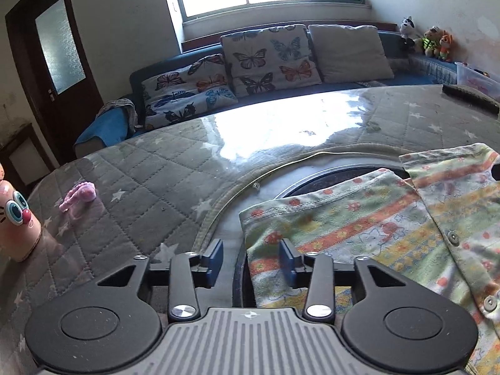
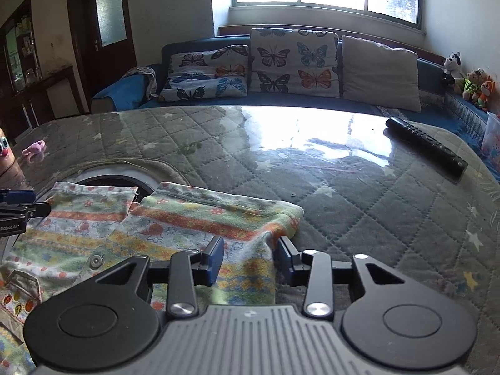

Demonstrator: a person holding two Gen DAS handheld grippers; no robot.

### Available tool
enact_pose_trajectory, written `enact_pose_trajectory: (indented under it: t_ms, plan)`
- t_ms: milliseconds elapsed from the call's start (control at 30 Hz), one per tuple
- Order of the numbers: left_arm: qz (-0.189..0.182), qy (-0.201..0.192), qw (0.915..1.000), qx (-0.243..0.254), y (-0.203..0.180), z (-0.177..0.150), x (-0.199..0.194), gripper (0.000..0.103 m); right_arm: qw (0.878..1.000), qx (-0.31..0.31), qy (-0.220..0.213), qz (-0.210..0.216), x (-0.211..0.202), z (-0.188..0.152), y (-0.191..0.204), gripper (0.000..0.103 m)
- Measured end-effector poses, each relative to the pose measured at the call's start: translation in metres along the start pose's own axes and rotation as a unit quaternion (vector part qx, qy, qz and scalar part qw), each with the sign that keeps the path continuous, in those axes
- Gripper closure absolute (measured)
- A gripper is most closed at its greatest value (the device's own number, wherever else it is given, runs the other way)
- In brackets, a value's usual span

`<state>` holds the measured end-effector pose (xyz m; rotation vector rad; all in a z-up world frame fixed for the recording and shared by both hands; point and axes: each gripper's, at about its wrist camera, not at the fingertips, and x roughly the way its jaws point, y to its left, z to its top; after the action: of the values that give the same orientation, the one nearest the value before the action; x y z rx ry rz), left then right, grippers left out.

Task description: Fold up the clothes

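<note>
A small striped baby garment (image 1: 390, 234) with green, orange and yellow bands and snap buttons lies flat on the table. In the left wrist view my left gripper (image 1: 251, 261) is open, its jaws on either side of the left leg's edge, low over the cloth. In the right wrist view the garment (image 2: 187, 222) spreads left and centre. My right gripper (image 2: 250, 259) is open, its jaws on either side of the right leg's outer edge. The left gripper's fingers (image 2: 17, 201) show at the far left of that view.
The table has a grey quilted star cover (image 1: 140, 187) under glossy glass, with a round dark opening (image 1: 328, 181) under the garment. A pink toy (image 1: 79, 195) and a face-painted figure (image 1: 15, 218) stand at left. A black remote (image 2: 426, 147) lies at right. A sofa with cushions is behind.
</note>
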<state>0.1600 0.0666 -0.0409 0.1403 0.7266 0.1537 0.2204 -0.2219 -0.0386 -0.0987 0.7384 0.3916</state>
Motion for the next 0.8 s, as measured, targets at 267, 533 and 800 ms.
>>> enact_pose_trajectory:
  t_ms: [267,533,800]
  plan:
    - [-0.022,0.003,0.9996,-0.015,0.002,-0.003,-0.004,0.055,1.000,-0.011,0.004,0.012,-0.003,-0.007,0.007,0.059]
    - [-0.026,-0.007,0.9996,0.007,-0.006,-0.003,-0.003,0.100,1.000,-0.010,0.003,0.014,-0.005,-0.008,0.008,0.057]
    - [0.010,-0.021,0.9995,0.023,-0.001,0.012,0.012,0.102,1.000,-0.023,0.001,0.016,-0.001,-0.007,0.014,0.056]
